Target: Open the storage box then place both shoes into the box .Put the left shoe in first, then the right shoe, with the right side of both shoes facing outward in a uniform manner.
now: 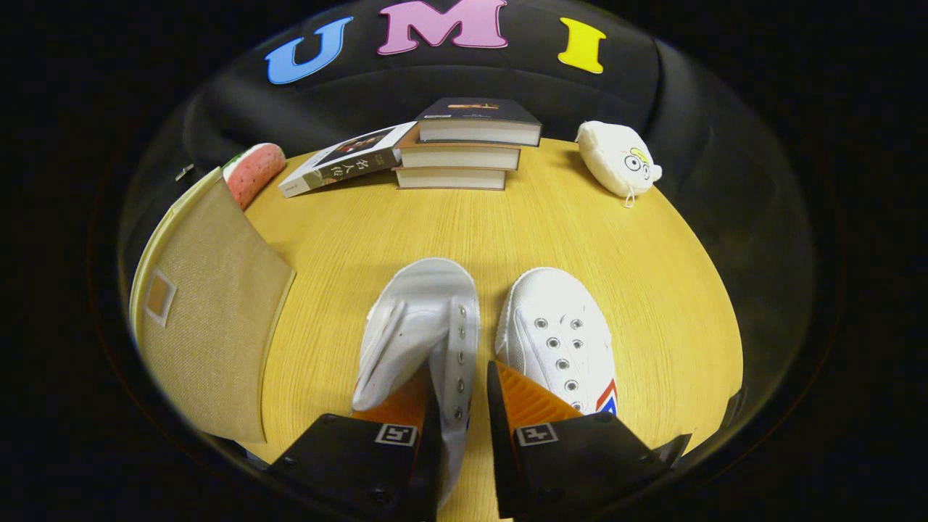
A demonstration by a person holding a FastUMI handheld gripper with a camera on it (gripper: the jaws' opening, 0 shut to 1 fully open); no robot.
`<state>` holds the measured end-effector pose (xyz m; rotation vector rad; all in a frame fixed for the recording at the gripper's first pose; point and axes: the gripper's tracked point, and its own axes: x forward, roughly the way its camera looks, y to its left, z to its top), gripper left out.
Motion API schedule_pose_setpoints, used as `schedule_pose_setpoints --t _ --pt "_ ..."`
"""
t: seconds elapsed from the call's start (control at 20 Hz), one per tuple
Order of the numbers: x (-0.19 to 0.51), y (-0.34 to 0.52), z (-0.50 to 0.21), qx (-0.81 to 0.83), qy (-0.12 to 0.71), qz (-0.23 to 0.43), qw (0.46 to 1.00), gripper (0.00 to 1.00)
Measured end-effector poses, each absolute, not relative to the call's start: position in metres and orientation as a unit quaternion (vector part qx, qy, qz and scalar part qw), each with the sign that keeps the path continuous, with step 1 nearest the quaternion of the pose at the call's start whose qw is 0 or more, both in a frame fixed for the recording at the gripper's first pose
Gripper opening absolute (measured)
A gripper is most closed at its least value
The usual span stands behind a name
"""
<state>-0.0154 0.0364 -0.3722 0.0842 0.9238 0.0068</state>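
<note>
The tool was clamped on the eyelet flap of the left shoe, one finger inside it. The right shoe lay just beside it on the table. The box stood left, lid open.

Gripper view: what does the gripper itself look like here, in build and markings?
The gripper has two wedge-shaped fingers with ribbed pads mounted on black angular blocks. Each block carries a small square white-bordered marker tag near the finger base. A few screws show on the blocks; no cables are in sight.
</note>
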Motion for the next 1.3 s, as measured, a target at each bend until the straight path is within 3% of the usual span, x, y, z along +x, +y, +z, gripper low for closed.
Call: schedule_pose_setpoints --t 0.15,0.3,0.85,1.3 --pt "-0.016 0.038 -0.375 0.046 0.452 -0.008 0.891 0.15" --pt "-0.016 0.039 -0.367 0.092 0.464 -0.028 0.880 0.06" --pt "-0.016 0.046 -0.249 0.184 0.445 -0.029 0.876 0.06" --pt "-0.005 0.166 -0.159 0.210 0.470 0.001 0.857 0.05"
